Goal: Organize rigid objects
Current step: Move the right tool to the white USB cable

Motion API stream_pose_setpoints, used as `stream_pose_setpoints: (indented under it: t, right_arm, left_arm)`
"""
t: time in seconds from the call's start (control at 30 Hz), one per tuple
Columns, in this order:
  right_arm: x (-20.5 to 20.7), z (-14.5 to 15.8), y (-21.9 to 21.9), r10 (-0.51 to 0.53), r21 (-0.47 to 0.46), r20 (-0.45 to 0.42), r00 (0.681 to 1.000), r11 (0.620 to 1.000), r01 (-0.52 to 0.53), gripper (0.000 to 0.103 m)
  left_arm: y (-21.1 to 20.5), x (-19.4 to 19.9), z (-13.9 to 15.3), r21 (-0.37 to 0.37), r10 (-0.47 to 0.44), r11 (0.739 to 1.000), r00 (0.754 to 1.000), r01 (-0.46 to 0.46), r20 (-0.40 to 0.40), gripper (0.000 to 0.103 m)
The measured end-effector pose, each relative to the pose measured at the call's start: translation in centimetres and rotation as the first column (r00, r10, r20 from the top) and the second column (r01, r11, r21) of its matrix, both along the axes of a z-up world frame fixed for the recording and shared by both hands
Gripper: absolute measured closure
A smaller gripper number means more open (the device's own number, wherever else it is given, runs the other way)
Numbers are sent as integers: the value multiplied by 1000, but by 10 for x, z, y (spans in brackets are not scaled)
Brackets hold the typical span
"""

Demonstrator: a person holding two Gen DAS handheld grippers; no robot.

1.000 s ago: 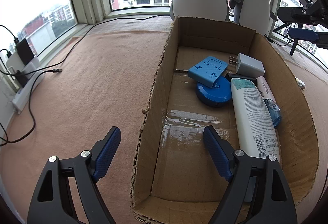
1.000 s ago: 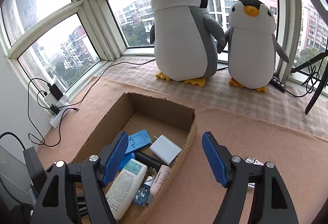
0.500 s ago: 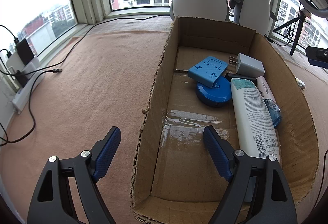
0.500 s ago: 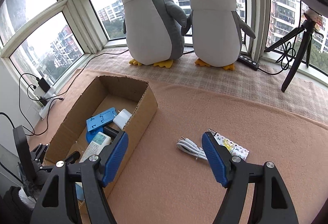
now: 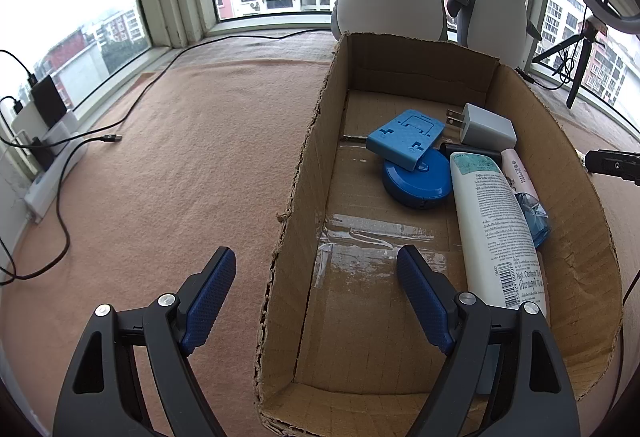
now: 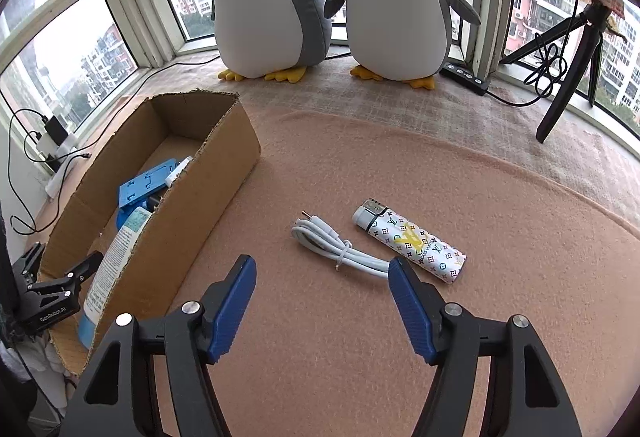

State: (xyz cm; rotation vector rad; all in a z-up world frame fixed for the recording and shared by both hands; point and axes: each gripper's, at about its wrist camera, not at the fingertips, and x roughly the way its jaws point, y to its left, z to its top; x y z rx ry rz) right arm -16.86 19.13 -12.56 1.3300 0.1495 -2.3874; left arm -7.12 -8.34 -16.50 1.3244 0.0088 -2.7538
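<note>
Cardboard box (image 5: 568, 173) fills the right half of the left wrist view, its near left wall passing between the wide-spread blue pads of the left gripper (image 5: 316, 295), which holds nothing. Inside the box, toward its far end, a blue stand (image 5: 404, 139) leans on a round blue case (image 5: 420, 179), with a white charger (image 5: 486, 125) just beside it. A white bottle (image 5: 494, 225) lies lengthwise along the right side, touching a pink tube (image 5: 520, 175); a clear blue item beside them is too blurred to identify, possibly a small bottle.

In the right wrist view the same box sits at the left of the frame. The right gripper (image 6: 322, 301) hangs open and empty over the peach blanket (image 6: 520, 205). A coiled white cable (image 6: 340, 251) lies at centre frame, just beyond the fingertips, and a patterned lighter (image 6: 412, 243) rests just right of it, close but seemingly not touching. Two plush penguins (image 6: 392, 5) stand along the top of the frame by the windows.
</note>
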Motion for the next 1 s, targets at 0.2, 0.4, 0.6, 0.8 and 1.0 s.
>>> stream_pose_setpoints:
  t: [0.2, 0.4, 0.6, 0.8, 1.0]
  right_arm:
    - [-7, -4, -11, 58, 66, -7, 998, 996, -58, 45]
    - [-16, -14, -18, 104, 115, 8, 994, 988, -105, 50]
    - [-24, -22, -24, 152, 161, 31, 988, 975, -155, 54]
    - [-31, -26, -25, 171, 168, 58, 984, 970, -178, 57]
    - [-31, -26, -23, 184, 154, 77, 980, 969, -194, 58]
  left_arm:
    - [0, 0, 0, 0, 0, 1000, 1000, 0, 0, 19]
    - [0, 0, 0, 0, 0, 1000, 1000, 0, 0, 19]
    - [0, 0, 0, 0, 0, 1000, 1000, 0, 0, 19]
    - [0, 0, 0, 1, 0, 1000, 1000, 0, 0, 19]
    - [-1, 0, 0, 1, 0, 1000, 1000, 0, 0, 19]
